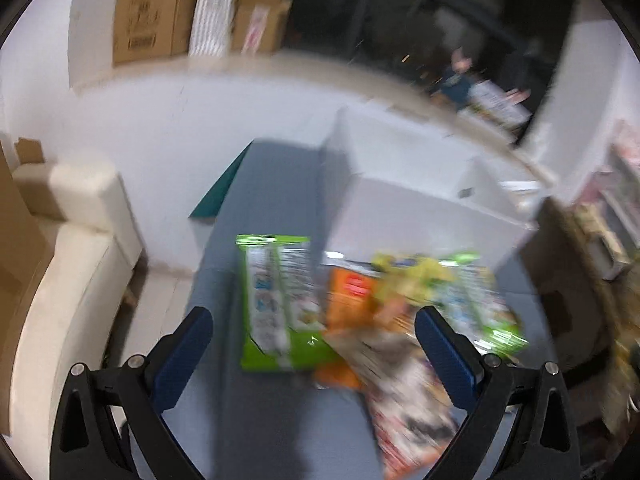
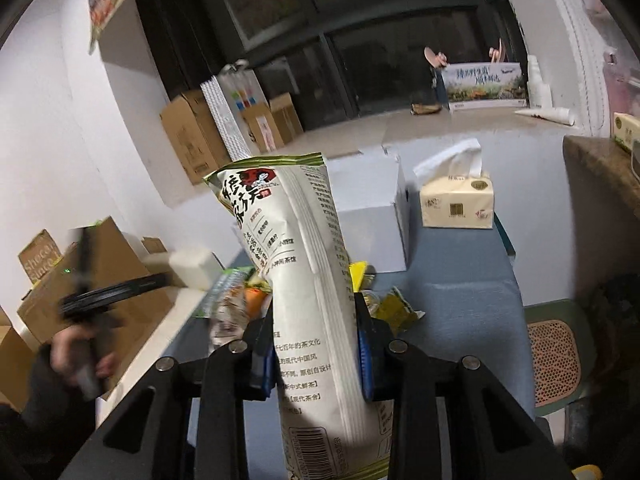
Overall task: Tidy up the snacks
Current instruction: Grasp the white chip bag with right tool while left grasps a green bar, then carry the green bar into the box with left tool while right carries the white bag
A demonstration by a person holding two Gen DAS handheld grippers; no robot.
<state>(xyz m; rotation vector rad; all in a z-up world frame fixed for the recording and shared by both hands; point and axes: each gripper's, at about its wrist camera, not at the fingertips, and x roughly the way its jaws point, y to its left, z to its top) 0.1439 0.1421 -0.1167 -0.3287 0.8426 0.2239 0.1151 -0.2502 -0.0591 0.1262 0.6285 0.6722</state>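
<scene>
My right gripper (image 2: pixel 316 346) is shut on a tall white snack bag with green trim (image 2: pixel 304 248), which stands upright between the blue pads above the table. Below it lies a pile of snack packets (image 2: pixel 240 300) and some yellow wrappers (image 2: pixel 396 306). The left wrist view is blurred. There my left gripper (image 1: pixel 316 336) is open over that pile with nothing between its fingers. Under it lie a green packet (image 1: pixel 276 300), an orange packet (image 1: pixel 348 292), a yellow-green packet (image 1: pixel 420 276) and a red-and-white packet (image 1: pixel 412 408). A hand holding the left gripper (image 2: pixel 92 296) shows blurred at the left of the right wrist view.
A blue-grey cloth covers the table (image 2: pixel 460 288). An open white box (image 2: pixel 368 208) stands at the back, also seen as the white box (image 1: pixel 420 216). A tissue pack (image 2: pixel 456 204) sits beside it. Cardboard boxes (image 2: pixel 100 280) and a cream sofa (image 1: pixel 72 240) lie to the left, a chair (image 2: pixel 556 360) to the right.
</scene>
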